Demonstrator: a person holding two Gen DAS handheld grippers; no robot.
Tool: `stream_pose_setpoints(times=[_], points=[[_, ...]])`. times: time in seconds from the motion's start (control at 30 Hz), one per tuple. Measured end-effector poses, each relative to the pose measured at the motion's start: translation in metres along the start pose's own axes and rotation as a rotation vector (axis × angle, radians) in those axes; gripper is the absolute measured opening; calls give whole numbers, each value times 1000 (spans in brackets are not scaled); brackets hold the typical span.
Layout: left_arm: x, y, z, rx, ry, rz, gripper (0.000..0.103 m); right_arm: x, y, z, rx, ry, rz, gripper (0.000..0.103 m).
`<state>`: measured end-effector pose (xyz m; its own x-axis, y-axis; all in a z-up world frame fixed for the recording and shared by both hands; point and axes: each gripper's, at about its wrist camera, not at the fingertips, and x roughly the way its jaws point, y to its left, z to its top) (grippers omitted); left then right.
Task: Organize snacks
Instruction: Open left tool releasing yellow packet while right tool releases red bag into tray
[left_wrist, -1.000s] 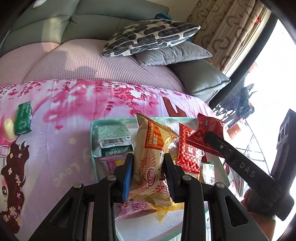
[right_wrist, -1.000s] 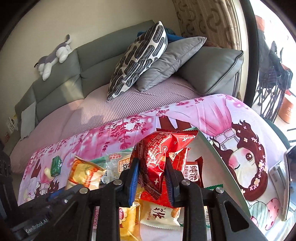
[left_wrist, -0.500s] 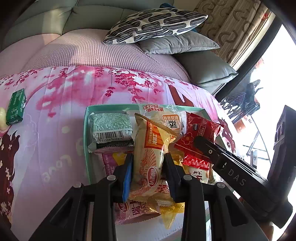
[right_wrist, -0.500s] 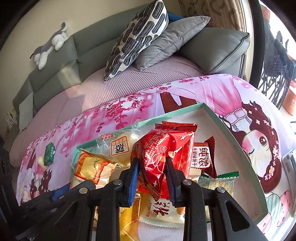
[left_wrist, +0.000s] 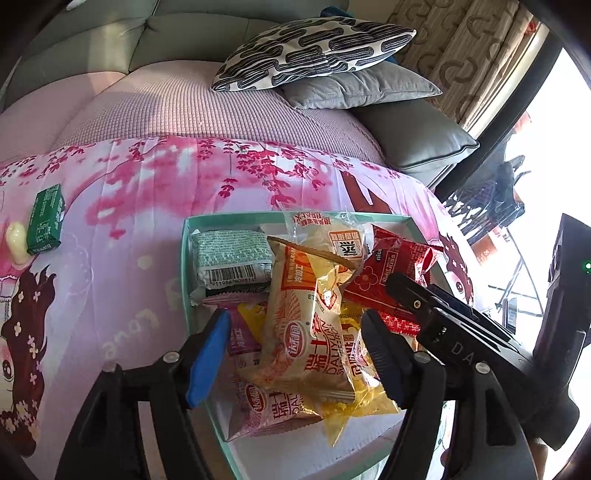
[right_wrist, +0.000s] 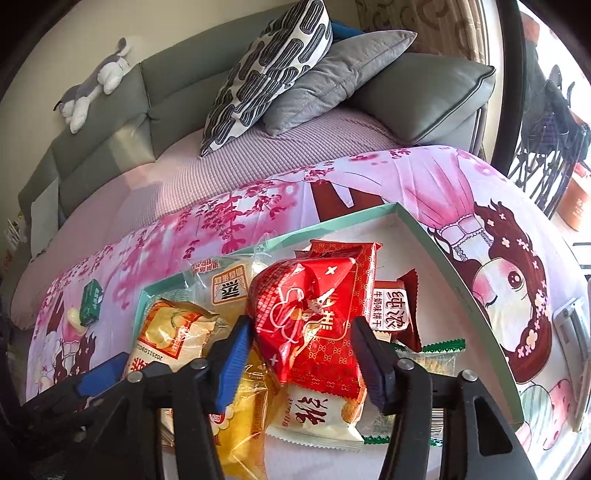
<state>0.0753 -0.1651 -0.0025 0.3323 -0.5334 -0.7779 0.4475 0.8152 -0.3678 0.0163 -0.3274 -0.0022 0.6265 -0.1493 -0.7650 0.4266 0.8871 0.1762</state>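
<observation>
**Snack sorting, late stage: two packets being let go into the tray**

Both wrist views look down on a shallow mint-green tray (left_wrist: 186, 280) that rests on a pink cartoon-print cloth (left_wrist: 122, 229) spread over what appears to be a desk in front of a grey sofa (right_wrist: 110, 122). The tray already carries a heap of wrapped snacks. In the left view a yellow-orange packet (left_wrist: 306, 325) lies between the jaws of the left tool (left_wrist: 295, 354), which are opening; the blue pads stand clear of the wrapper on both sides, so the packet rests on the pile and is not gripped. In the right view a red foil packet (right_wrist: 310, 317) sits between the jaws of the right tool (right_wrist: 301, 350), likewise opening; any contact left at the pads is hard to tell, but nothing looks squeezed. A grey-green barcoded pack (left_wrist: 232, 262) fills the tray's far-left corner, and a dark red biscuit pack (right_wrist: 395, 314) lies to the right of the red foil one.

Done, judging from the layout: most snacks are in the tray (piled loosely, not lined up). Left: a small green box (left_wrist: 46, 221) and a pale sweet (left_wrist: 16, 242) touching it remain on the cloth, well apart from the tray on its far left. The tray's right half is largely bare.
</observation>
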Motion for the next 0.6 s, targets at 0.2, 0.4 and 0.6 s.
stream_pose_setpoints(times=[0.2, 0.4, 0.6], points=[[-13, 10, 6, -1, -35, 90, 87, -2, 0, 1, -8, -15, -28, 88], [-27, 38, 10, -62, -96, 212, 93, -3, 0, 1, -19, -31, -43, 101], [-37, 68, 11, -111, -162, 380, 98, -10, 8, 2, -50, -61, -47, 103]])
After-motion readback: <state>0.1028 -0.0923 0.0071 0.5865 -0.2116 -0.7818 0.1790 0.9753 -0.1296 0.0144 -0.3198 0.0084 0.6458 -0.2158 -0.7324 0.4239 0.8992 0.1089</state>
